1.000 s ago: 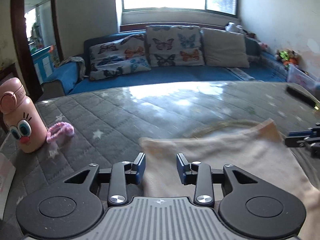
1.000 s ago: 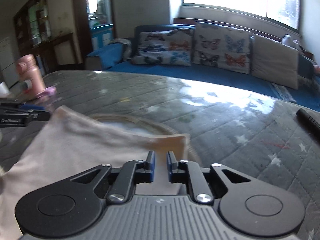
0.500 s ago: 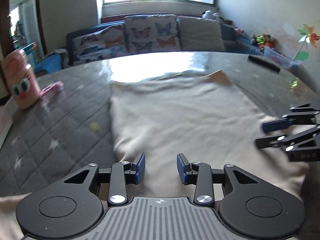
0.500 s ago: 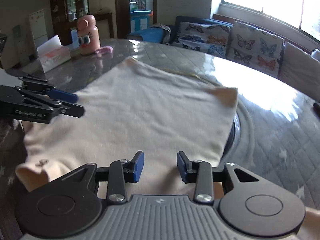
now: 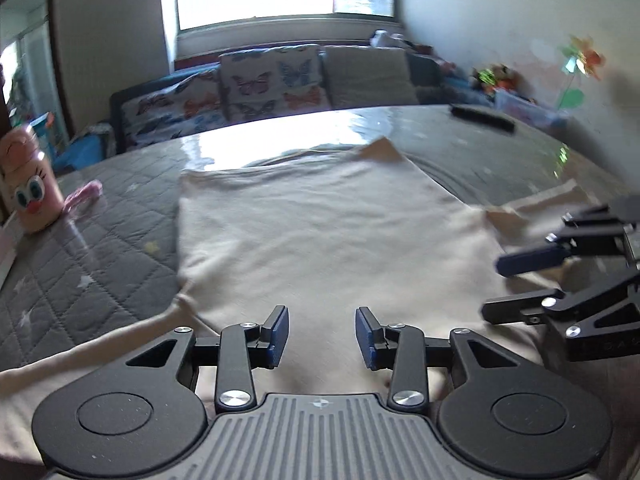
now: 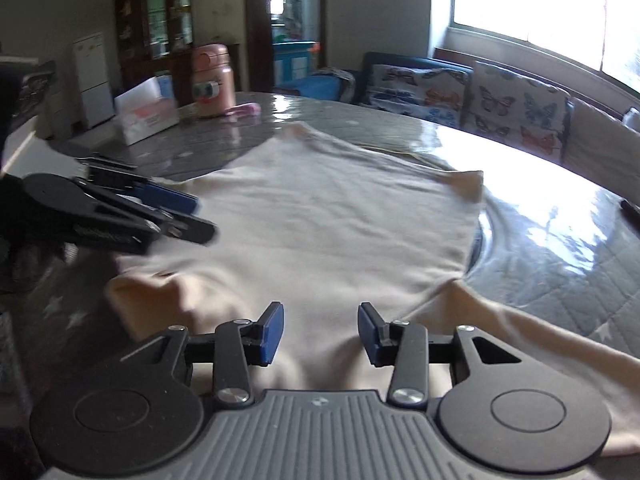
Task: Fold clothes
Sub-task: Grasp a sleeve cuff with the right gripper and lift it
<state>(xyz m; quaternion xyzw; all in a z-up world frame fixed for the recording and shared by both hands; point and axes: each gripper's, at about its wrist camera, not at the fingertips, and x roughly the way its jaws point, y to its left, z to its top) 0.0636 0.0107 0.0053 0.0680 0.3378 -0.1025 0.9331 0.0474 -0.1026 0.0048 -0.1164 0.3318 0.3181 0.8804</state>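
Left gripper [image 5: 322, 334], right gripper [image 6: 321, 330]: black linkage arms, blue pads, silver screws, ribbed grey housing, round black side discs.

pink bottle [image 5: 28, 184] and tissue box [image 6: 146, 114] crowd left edge, table [image 5: 500, 152] bare elsewhere

Garment [image 5: 320, 232] flat on table [image 5: 100, 240] — bottle [image 5: 28, 188] far left.

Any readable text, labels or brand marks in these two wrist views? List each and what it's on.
Nothing reads clearly.
Left claw: pale lettering on its side, too blurred to read.
Right claw: faint embossed letters on its body, illegible.
Tissue box: red printed patch, too small and blurred.
Pink bottle: cartoon face only, no words.
Cream shirt: no print in view.
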